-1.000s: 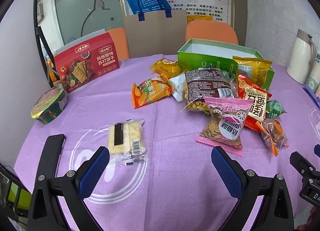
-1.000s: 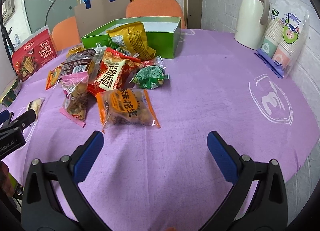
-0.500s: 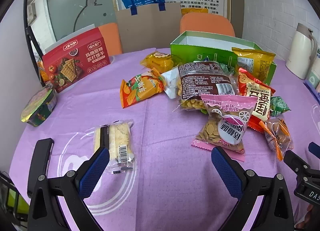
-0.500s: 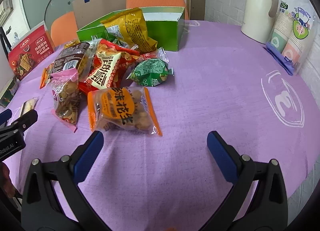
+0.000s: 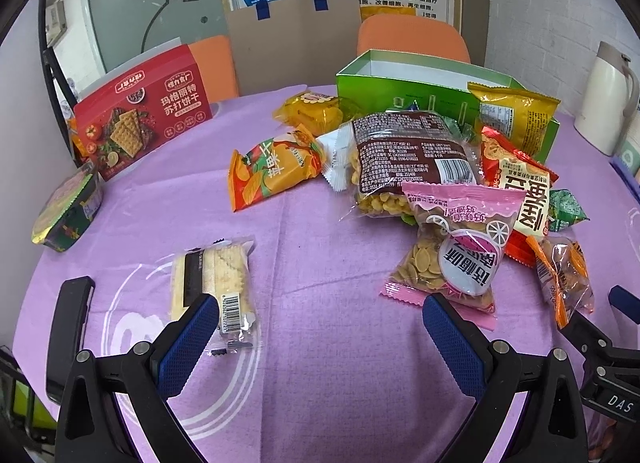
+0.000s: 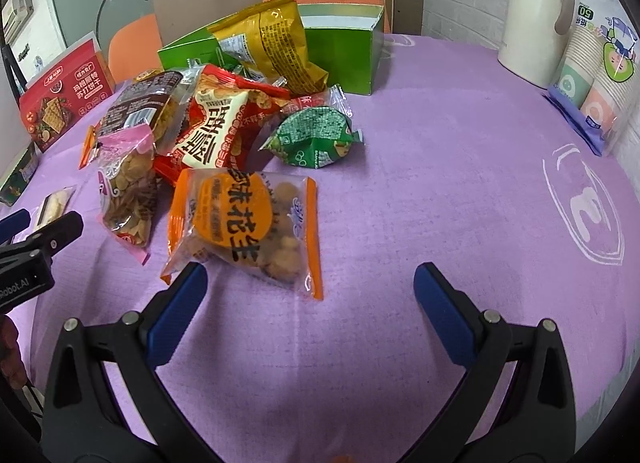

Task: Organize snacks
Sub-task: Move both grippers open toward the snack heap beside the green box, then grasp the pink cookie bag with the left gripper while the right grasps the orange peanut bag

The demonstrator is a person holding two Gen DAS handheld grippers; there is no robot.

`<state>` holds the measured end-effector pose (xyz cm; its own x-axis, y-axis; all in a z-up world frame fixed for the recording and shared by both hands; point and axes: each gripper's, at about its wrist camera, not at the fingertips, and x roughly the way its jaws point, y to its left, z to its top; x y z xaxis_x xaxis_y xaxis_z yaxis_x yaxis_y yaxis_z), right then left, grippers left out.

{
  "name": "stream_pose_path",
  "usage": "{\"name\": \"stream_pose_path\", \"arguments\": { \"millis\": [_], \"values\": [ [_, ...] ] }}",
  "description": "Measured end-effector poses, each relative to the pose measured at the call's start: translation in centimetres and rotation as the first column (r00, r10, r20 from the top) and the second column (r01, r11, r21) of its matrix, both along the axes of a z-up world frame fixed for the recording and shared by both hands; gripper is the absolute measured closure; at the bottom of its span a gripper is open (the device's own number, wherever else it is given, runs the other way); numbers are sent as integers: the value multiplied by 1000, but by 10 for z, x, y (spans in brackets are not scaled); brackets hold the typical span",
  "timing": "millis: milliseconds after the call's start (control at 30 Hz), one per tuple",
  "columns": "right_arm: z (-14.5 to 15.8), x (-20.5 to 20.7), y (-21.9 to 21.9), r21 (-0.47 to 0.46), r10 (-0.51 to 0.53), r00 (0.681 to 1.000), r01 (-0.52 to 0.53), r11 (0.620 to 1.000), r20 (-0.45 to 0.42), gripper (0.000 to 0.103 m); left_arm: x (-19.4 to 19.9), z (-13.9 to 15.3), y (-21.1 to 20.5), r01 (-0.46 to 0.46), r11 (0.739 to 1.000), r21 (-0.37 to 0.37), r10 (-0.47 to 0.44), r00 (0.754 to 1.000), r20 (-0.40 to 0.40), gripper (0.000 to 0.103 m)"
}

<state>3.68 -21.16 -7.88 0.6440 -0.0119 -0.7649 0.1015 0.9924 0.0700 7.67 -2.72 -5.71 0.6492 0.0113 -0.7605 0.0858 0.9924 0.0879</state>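
Observation:
Snack bags lie piled on a purple tablecloth in front of an open green box. My left gripper is open and holds nothing; a clear cracker pack lies by its left finger and a pink bag of seeds just beyond its right finger. My right gripper is open too, low over the cloth, with an orange peanut bag right ahead of its left finger. Behind that lie a green packet, a red bag and a yellow bag leaning on the box.
A red cracker box and a dark bowl-shaped pack stand at the left. A cream jug and stacked paper cups stand at the right. Orange chairs and a paper bag are behind the table.
Both grippers have moved forward toward the snack pile, so the bags look larger and closer. The jaws have stayed open and nothing was picked up.

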Motion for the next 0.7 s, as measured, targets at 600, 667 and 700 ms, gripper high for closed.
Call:
{"name": "stream_pose_path", "arguments": {
  "millis": [600,667,700],
  "values": [
    [39,5,12,39,143,972,-153,987,186,0,7,14,1,116,988,-99,-118,993,-15,0],
    [36,8,17,32,164,974,-171,985,157,0,7,15,-4,131,987,-91,-133,991,-20,0],
    [33,10,19,33,174,975,-180,983,137,0,8,15,-7,124,990,-73,-125,992,-19,0]
  ]
}}
